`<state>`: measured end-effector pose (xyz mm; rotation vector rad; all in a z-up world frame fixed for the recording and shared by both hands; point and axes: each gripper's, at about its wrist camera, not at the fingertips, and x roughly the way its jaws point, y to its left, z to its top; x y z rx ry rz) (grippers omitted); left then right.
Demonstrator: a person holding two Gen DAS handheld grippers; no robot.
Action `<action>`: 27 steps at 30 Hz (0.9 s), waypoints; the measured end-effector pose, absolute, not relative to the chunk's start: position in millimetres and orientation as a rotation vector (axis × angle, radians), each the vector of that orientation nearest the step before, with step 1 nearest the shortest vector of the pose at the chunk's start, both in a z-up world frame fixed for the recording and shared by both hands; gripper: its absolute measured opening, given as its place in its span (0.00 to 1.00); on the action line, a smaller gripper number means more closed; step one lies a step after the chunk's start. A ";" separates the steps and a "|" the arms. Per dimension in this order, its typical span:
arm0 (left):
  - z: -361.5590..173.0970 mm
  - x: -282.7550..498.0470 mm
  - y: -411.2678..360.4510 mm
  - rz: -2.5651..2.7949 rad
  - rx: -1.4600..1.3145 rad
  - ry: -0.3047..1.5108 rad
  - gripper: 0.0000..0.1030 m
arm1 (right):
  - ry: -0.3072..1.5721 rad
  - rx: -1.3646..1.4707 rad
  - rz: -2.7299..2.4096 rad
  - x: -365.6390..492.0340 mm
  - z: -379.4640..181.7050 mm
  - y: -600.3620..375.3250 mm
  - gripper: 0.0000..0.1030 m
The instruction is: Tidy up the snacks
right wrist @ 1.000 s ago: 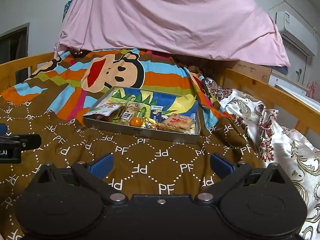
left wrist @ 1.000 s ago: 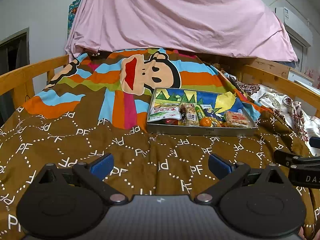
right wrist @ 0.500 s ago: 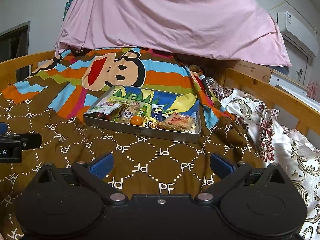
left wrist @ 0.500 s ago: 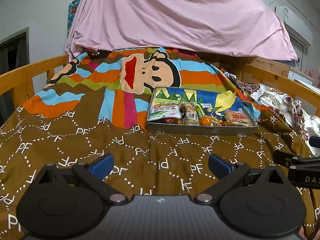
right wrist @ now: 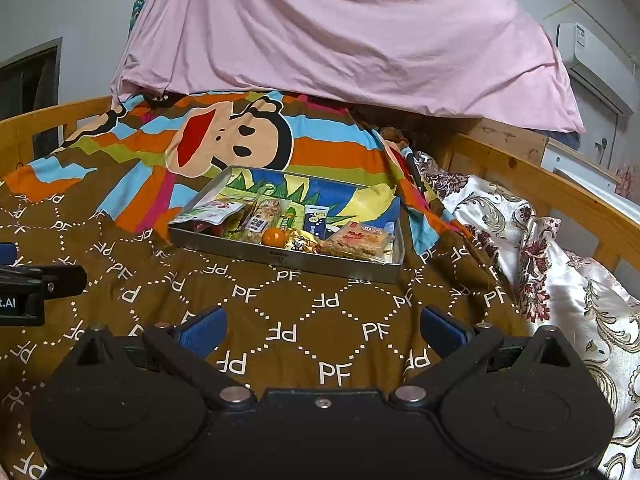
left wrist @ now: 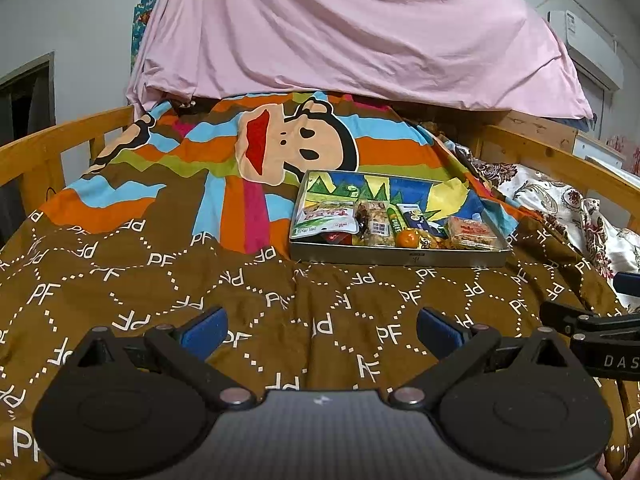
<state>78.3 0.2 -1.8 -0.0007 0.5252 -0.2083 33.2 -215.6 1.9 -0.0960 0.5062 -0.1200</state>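
Metal tray [left wrist: 400, 258]: grey, shallow, rectangular, lying on a brown "PF"-print quilt [left wrist: 160, 280] at the far centre, a colourful cartoon picture lining its bottom.
Snacks: bunched along the tray's near edge; a white-and-green pouch [left wrist: 326, 220] at left, a clear bag of nuts [left wrist: 376, 228], a small orange fruit [right wrist: 274, 236], a gold-wrapped sweet [right wrist: 300, 242], a blue-and-white packet [right wrist: 316, 220], a clear-wrapped cracker pack [right wrist: 358, 240] at right.
Left gripper [left wrist: 322, 326]: blue-padded fingers spread wide, empty, low over the near quilt, well apart from the tray.
Right gripper [right wrist: 322, 326]: fingers likewise spread, holding nothing.
Backdrop: pink sheet [left wrist: 360, 32] draped beyond.
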 end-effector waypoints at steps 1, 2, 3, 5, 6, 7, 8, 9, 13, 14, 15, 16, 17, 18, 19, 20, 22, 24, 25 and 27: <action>-1.2 79.8 0.0 -0.209 -0.001 0.532 0.99 | 0.506 -0.096 -0.120 33.3 2.2 -215.6 0.99; -2.0 80.2 -0.4 -0.208 -0.001 0.546 0.99 | 0.507 -0.096 -0.120 33.1 2.2 -215.6 0.99; -2.2 82.4 -0.8 -0.205 -0.002 0.564 0.99 | 0.508 -0.097 -0.119 33.4 1.9 -215.5 0.99; -4.4 84.4 -2.0 -0.204 -0.005 0.597 0.99 | 0.510 -0.099 -0.118 32.7 1.2 -215.6 0.99; -5.1 85.4 -2.0 -0.202 -0.007 0.607 0.99 | 0.512 -0.101 -0.117 34.2 2.1 -215.3 0.99; -5.8 86.5 -2.2 -0.198 -0.008 0.617 0.99 | 0.512 -0.101 -0.116 33.8 2.0 -215.3 0.99; -6.5 87.1 -2.1 -0.193 -0.010 0.626 0.99 | 0.513 -0.101 -0.116 33.5 1.8 -215.3 0.99; -7.1 87.7 -1.8 -0.189 -0.013 0.636 0.99 | 0.514 -0.101 -0.116 32.9 1.6 -215.4 0.99; -9.4 92.0 1.7 -0.181 -0.038 0.673 0.99 | 0.520 -0.104 -0.113 34.1 2.6 -215.0 0.99; -9.9 92.0 3.1 -0.183 -0.046 0.677 0.99 | 0.522 -0.105 -0.113 34.4 2.7 -214.9 0.99; -10.1 92.0 4.2 -0.182 -0.051 0.677 0.99 | 0.522 -0.105 -0.113 35.1 3.1 -214.7 0.99; -10.1 92.4 4.9 -0.179 -0.053 0.675 0.99 | 0.522 -0.105 -0.113 35.0 3.2 -214.6 0.99; -9.9 92.8 5.6 -0.179 -0.055 0.670 0.99 | 0.523 -0.105 -0.113 34.6 3.2 -214.7 0.99; -9.8 92.3 6.0 -0.179 -0.056 0.666 0.99 | 0.522 -0.105 -0.113 34.9 3.4 -214.5 0.99; -9.9 92.2 5.3 -0.175 -0.053 0.665 0.99 | 0.524 -0.105 -0.113 36.0 3.0 -215.0 0.99; -10.3 92.0 4.8 -0.172 -0.047 0.668 0.99 | 0.524 -0.106 -0.112 35.7 3.0 -215.1 0.99; -11.1 93.2 2.9 -0.166 -0.038 0.679 1.00 | 0.527 -0.108 -0.111 36.3 1.9 -214.8 0.99; -12.4 94.7 1.7 -0.161 -0.034 0.698 0.99 | 0.531 -0.110 -0.110 36.4 1.0 -214.3 0.99; -13.0 96.1 1.7 -0.159 -0.032 0.704 0.99 | 0.534 -0.112 -0.109 36.8 0.7 -214.4 0.99; -14.3 96.8 1.4 -0.152 -0.027 0.716 1.00 | 0.541 -0.117 -0.108 36.3 -0.5 -213.9 0.99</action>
